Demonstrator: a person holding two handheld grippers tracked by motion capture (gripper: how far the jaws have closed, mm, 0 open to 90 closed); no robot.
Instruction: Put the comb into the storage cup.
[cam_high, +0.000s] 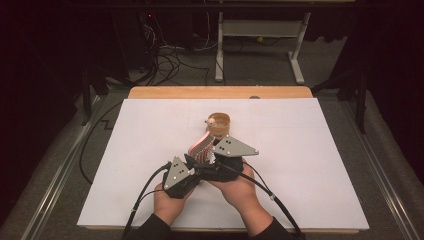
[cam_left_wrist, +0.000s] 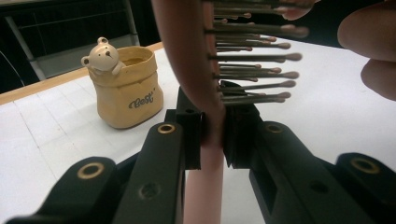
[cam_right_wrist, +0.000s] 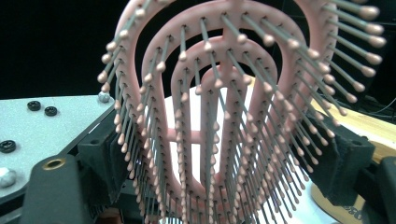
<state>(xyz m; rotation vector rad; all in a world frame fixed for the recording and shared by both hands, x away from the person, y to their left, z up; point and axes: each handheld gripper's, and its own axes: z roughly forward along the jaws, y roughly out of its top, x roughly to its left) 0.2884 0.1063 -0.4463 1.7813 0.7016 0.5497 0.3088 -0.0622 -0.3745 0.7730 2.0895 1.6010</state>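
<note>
The left claw (cam_left_wrist: 212, 135) pinches the thin pink plastic hairbrush (cam_left_wrist: 187, 70) tight by its edge. The right claw (cam_right_wrist: 219, 163) squeezes the same brush across its bristly head. The brush is held up over the white tabletop (cam_high: 310, 165), near a tan bag-shaped pot with a little bear (cam_high: 218, 123).
</note>
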